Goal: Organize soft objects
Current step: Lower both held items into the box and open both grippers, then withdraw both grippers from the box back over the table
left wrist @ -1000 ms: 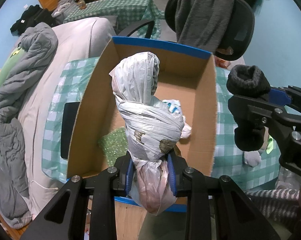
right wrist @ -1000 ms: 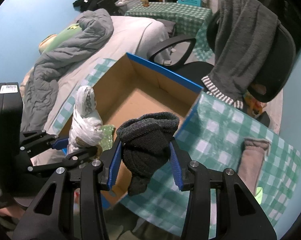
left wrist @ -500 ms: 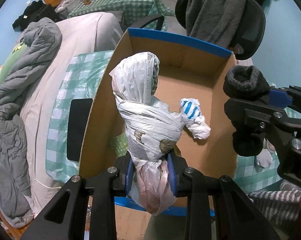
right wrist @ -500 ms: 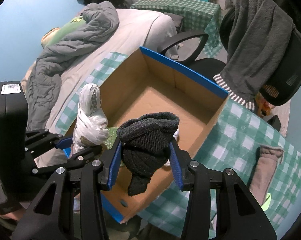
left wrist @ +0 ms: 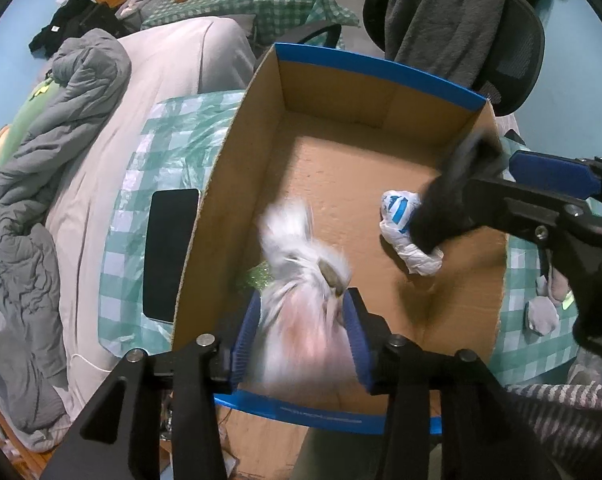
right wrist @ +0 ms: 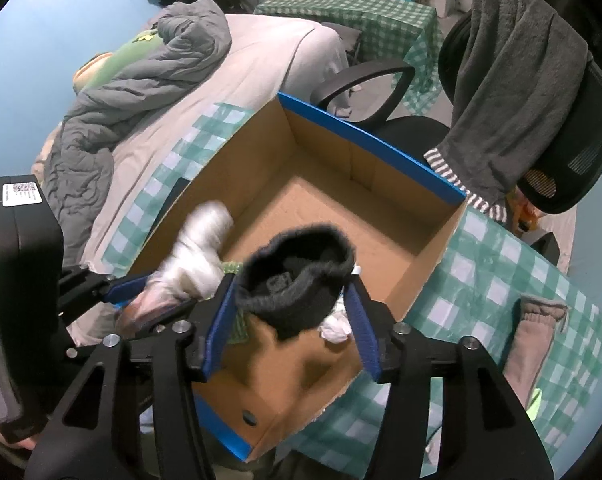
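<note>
Now, from the left wrist, our left tongs (left wrist: pixel 303 334) are opening around the blurred white plastic bundle (left wrist: pixel 305 276) over the near end of the cardboard box (left wrist: pixel 365 68); it looks light and crushable. From the right wrist, our right tongs (right wrist: pixel 291 320) are opening too, the soft dark sock roll (right wrist: pixel 297 276) loose between them above the box

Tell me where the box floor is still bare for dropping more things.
The cardboard box floor is bare along the far blue-edged wall and toward its left wall. It is crowded nearer: the blue-striped white bag, a green item, and the two bundles now dropping.
</note>
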Available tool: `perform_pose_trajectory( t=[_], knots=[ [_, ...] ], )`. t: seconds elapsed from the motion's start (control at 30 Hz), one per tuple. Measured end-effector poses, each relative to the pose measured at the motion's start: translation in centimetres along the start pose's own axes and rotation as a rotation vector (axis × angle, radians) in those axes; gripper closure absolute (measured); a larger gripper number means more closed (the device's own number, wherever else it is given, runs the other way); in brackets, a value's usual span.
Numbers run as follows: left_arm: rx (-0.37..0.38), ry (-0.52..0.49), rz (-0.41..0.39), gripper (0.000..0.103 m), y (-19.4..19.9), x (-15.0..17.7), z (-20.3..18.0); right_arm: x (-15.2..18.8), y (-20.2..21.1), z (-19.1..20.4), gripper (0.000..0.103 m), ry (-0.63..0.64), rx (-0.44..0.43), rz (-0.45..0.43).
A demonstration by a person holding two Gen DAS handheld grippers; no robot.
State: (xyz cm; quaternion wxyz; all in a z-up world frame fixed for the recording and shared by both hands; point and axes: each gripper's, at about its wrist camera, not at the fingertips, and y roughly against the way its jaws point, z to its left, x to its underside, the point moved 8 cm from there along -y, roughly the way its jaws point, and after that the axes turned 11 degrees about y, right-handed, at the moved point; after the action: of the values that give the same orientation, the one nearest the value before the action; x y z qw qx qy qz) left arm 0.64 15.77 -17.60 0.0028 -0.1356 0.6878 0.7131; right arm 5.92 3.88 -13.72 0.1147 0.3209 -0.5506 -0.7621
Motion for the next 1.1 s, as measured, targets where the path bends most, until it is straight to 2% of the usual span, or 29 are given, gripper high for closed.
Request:
perform_pose_trajectory(
  t=[0.33, 0.7, 0.83, 1.1],
  knots=[
    [-0.016, -0.017, -0.015, 0.045, 0.9, -0.2, 0.0, 0.1, 1.5, -1.2, 0.039, -0.032, 0.030, -0.024],
    [0.002, -0.052, -0.040, 0.040, 2.6, -0.2, -2.3, 1.8, 3.8, -3.0, 0.036, -0.081, 0.053, -0.035],
    [0.009, -0.067, -0.042, 0.040, 2.9, 0.0, -3.4, 2.8, 4.8, -4.0, 0.032, -0.101, 0.061, -0.045],
    [0.015, -0.109, -0.038, 0.040, 3.2, 0.8, -6.3, 5.1, 6.2, -6.1, 0.032, -0.148, 0.071, -0.046]
  ],
)
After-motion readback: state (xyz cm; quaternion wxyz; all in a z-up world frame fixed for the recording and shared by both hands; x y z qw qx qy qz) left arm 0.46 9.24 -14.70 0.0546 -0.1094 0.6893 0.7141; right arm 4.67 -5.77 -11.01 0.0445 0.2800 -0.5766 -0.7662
